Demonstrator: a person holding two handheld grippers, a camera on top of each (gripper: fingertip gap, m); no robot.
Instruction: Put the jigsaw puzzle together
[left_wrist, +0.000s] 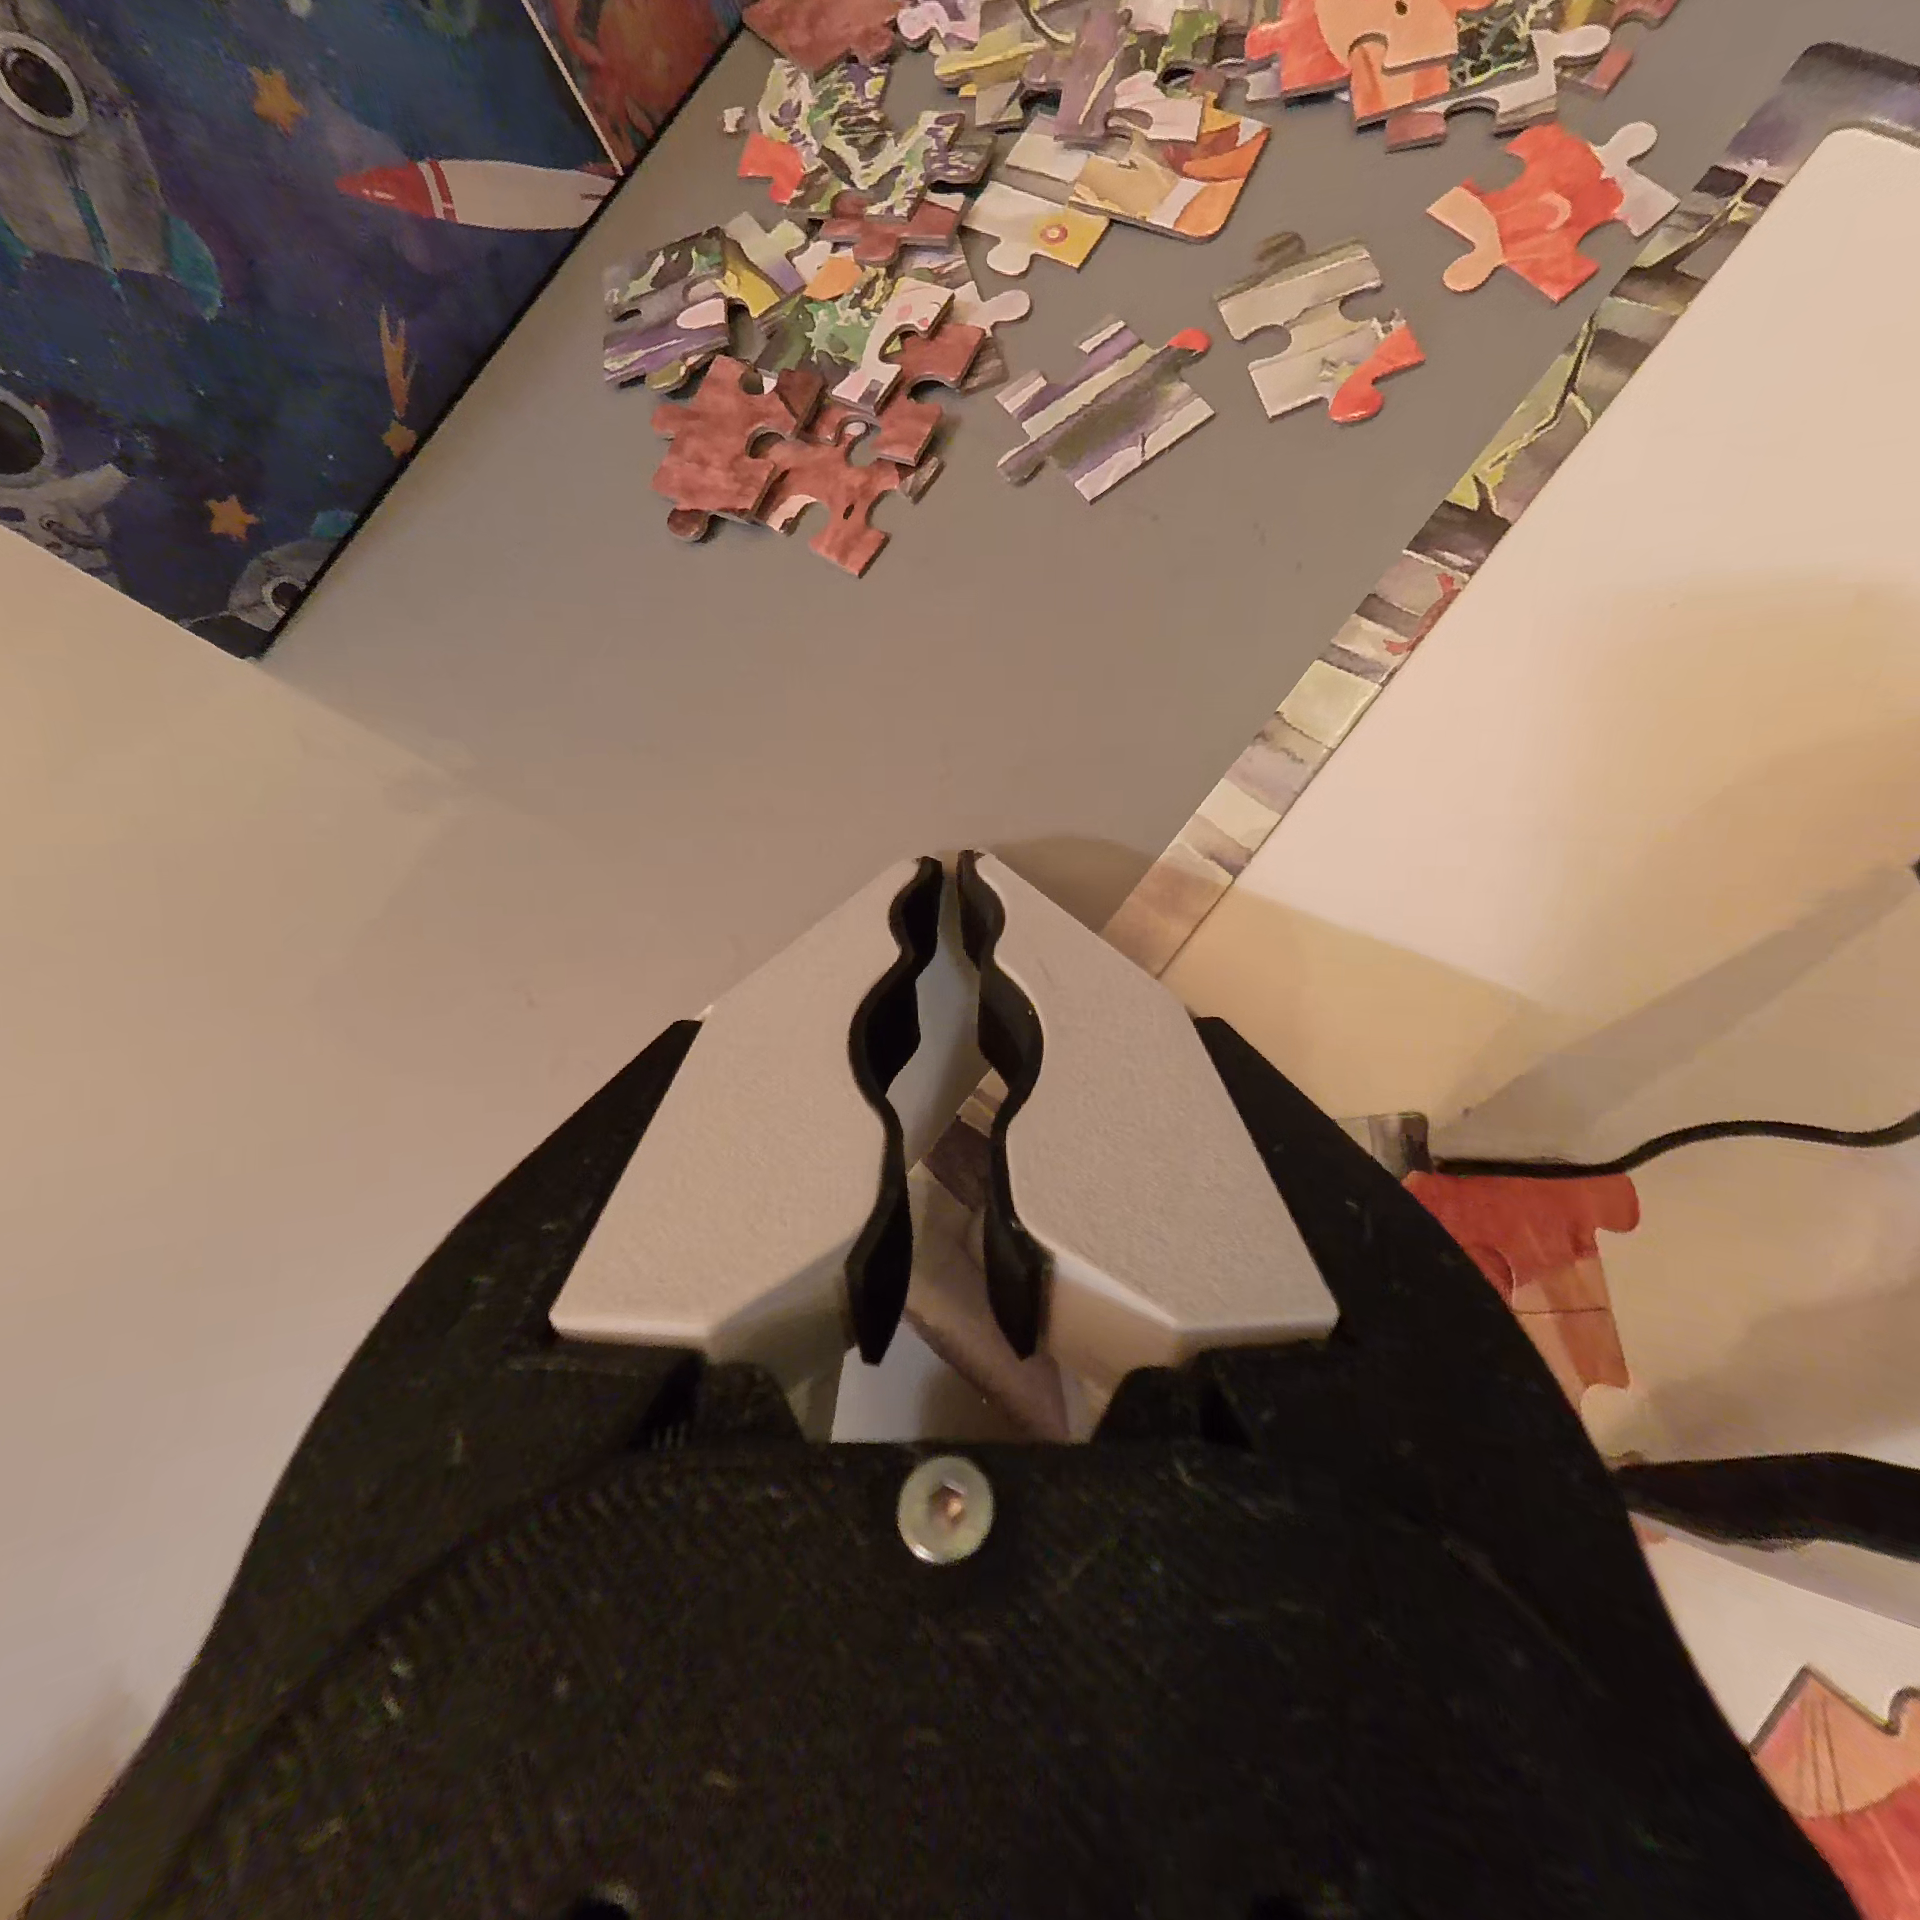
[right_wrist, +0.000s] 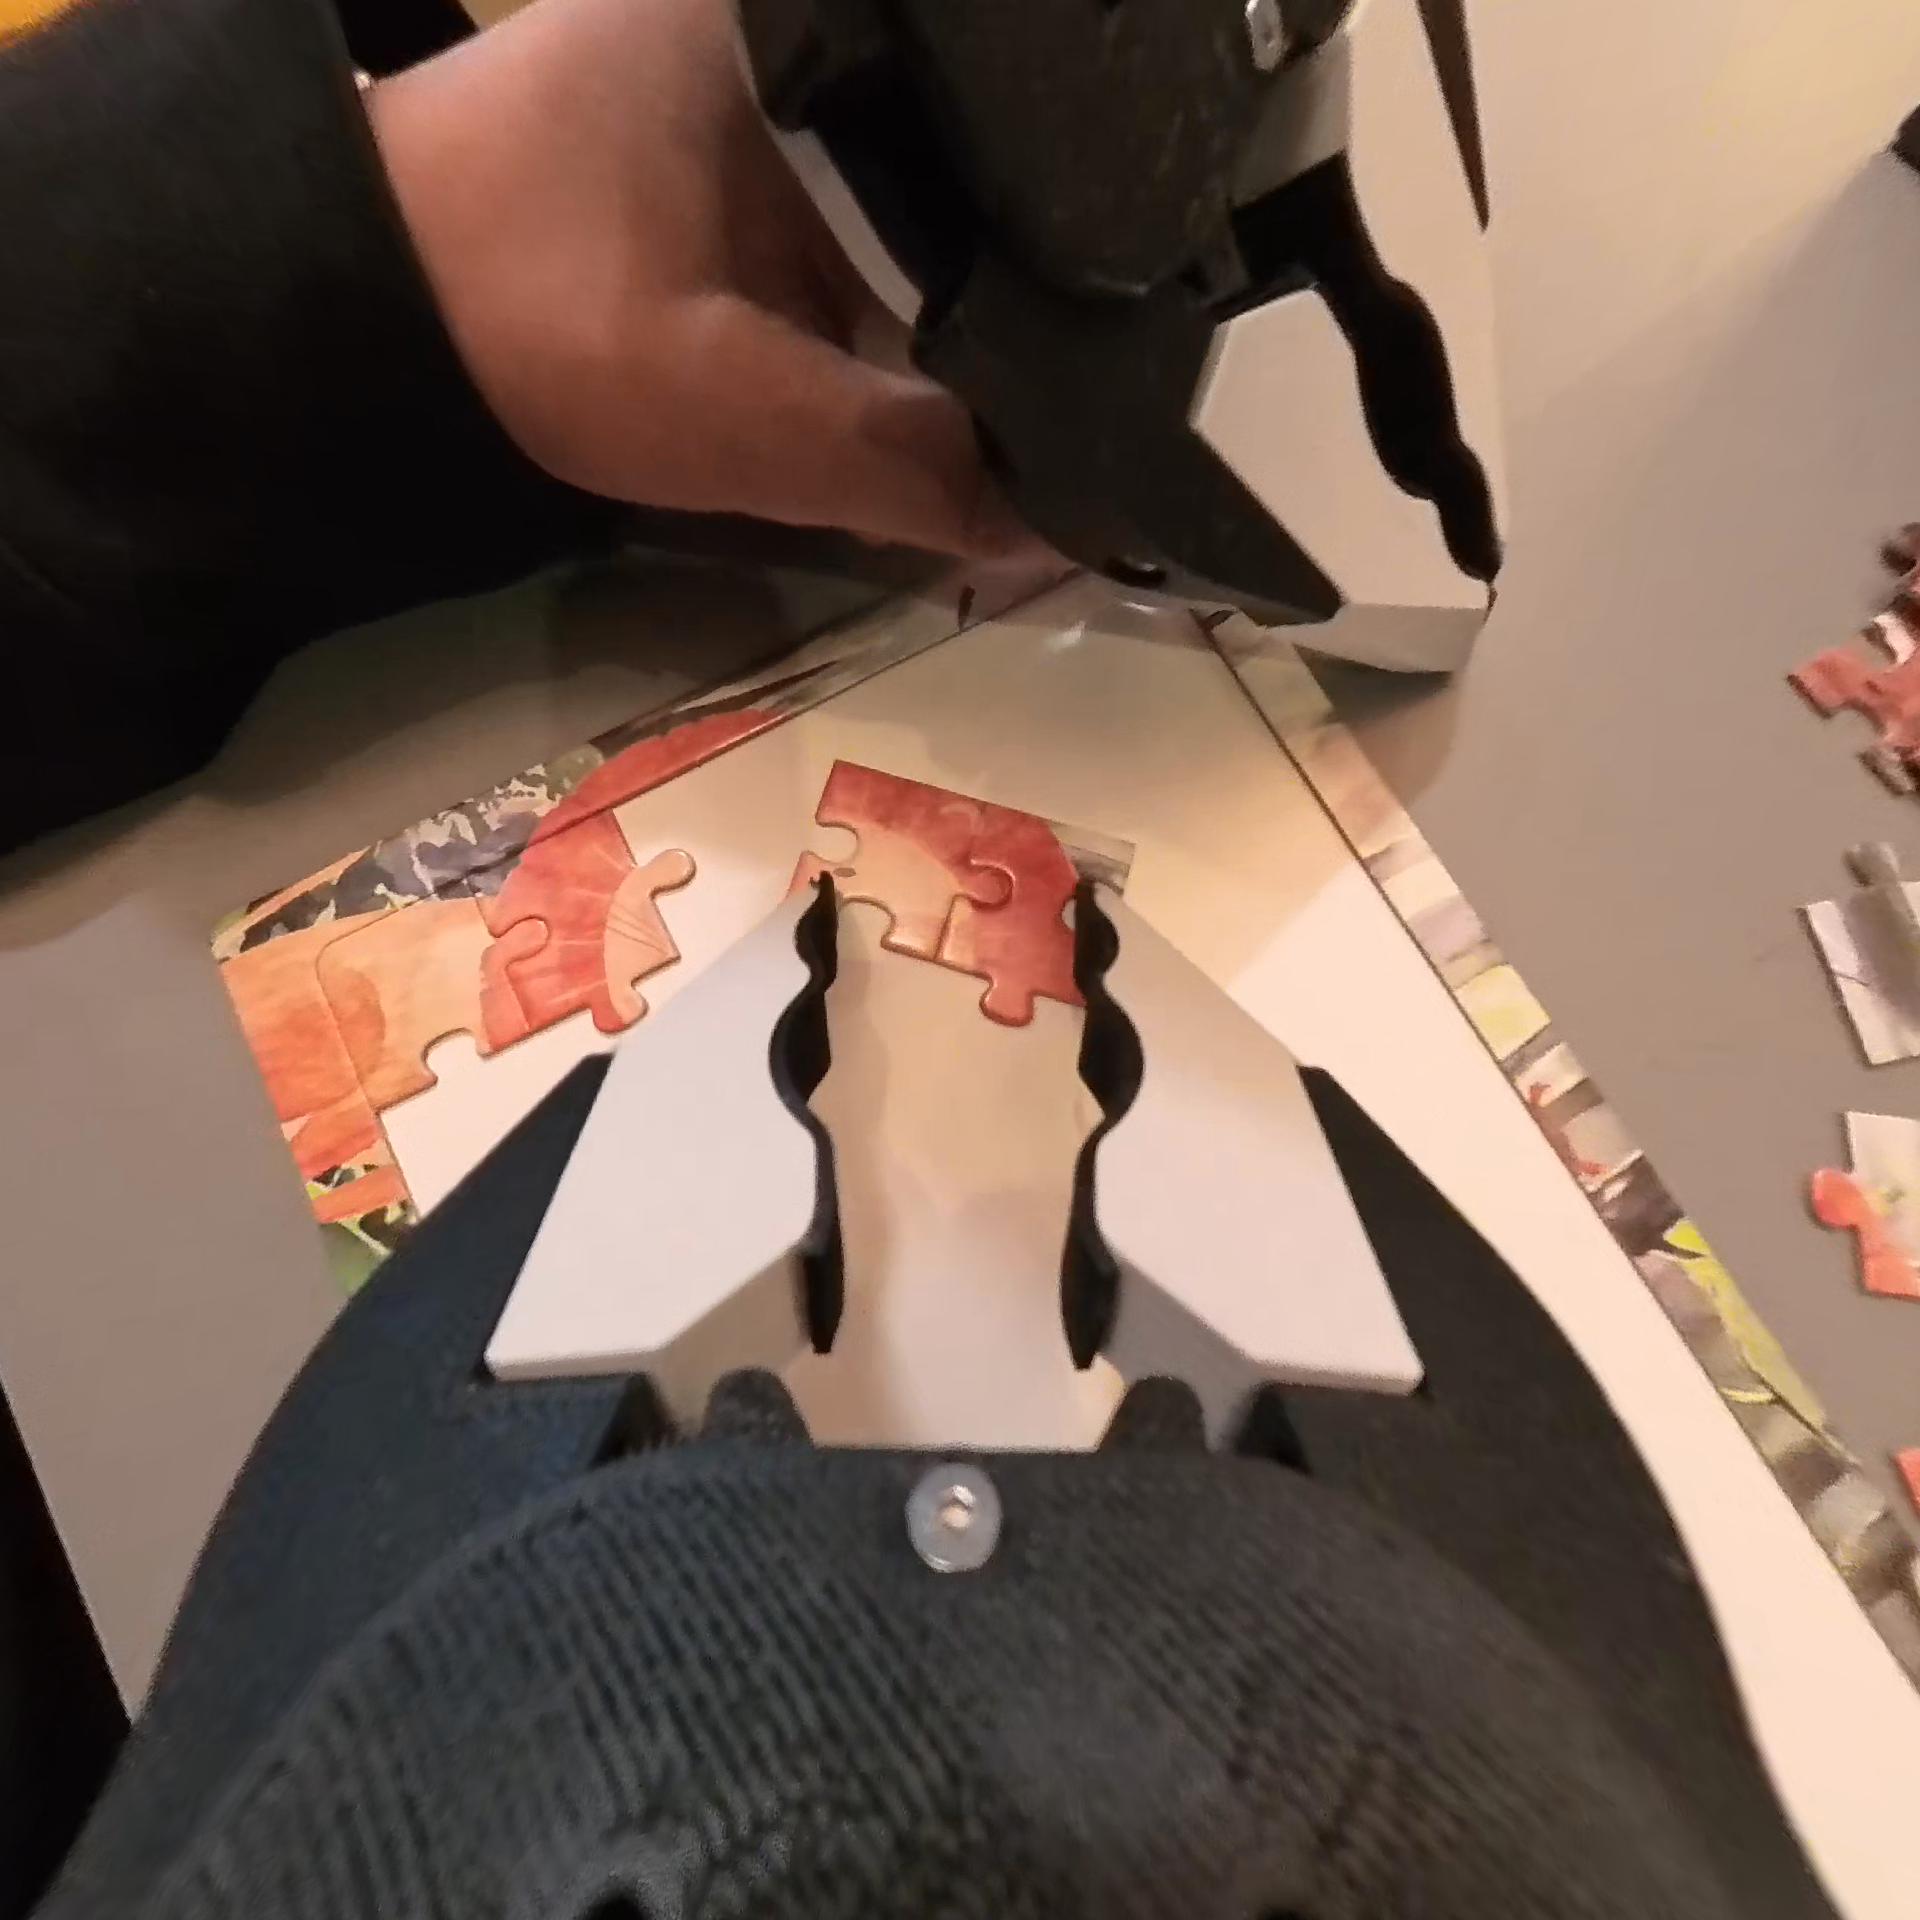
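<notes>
My right gripper (right_wrist: 954, 888) is open and low over the white puzzle tray (right_wrist: 1299, 883). Its fingertips stand on either side of two joined red pieces (right_wrist: 935, 862) lying in the tray. More joined orange and red pieces (right_wrist: 561, 935) sit at the tray's left side. My left gripper (left_wrist: 940, 862) is shut and empty, at the tray's corner next to its painted border (left_wrist: 1382, 644). It also shows in the right wrist view (right_wrist: 1475, 561), held by a hand (right_wrist: 675, 364). A pile of loose pieces (left_wrist: 831, 343) lies on the grey table beyond.
A dark blue space picture (left_wrist: 208, 260) lies at the far left of the table. Single loose pieces (left_wrist: 1101, 426) lie between the pile and the tray, and others (right_wrist: 1860, 977) lie right of the tray. A black cable (left_wrist: 1662, 1143) crosses the tray. The left tips stand about 20 cm off the dark blue space picture (left_wrist: 208, 260).
</notes>
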